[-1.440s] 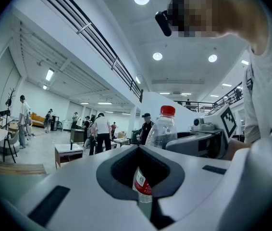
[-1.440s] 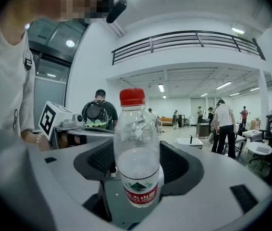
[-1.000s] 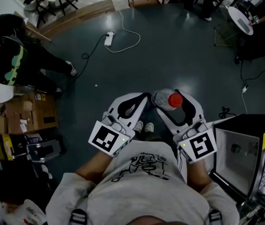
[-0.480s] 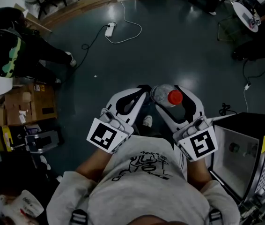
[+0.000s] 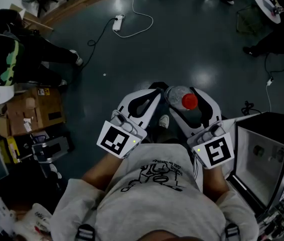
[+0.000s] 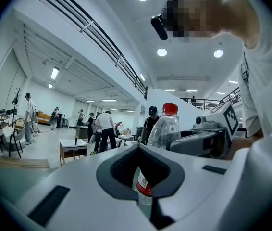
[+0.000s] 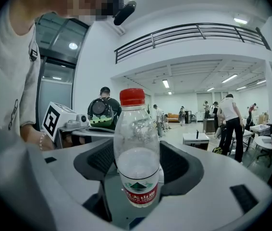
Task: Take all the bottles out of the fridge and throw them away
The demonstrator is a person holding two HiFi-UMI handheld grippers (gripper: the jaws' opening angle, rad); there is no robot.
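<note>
Over the last sec the floor (image 5: 197, 44) slides under the view. The power strip (image 5: 117, 22) nears the top edge and the fridge (image 5: 268, 149) sits w/ door open at right. The bottle (image 5: 184, 98) stays clamped in the right claw (image 5: 183, 92), so prob. mid-carry to a bin, none in sight. Left claw (image 5: 153, 88) is together, w/ nothing in it. Bottle is clear plastic w/ red cap and red-white label, upright, fogged low down, held in front of the person above the floor.

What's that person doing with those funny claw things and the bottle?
A person is standing with a gripper in each hand. The right gripper is clamped around a clear plastic bottle with a red cap, holding it upright out in front. The left gripper is shut with nothing in it, right beside the bottle. A small black fridge sits on the floor to the person's right with its door open.
</note>
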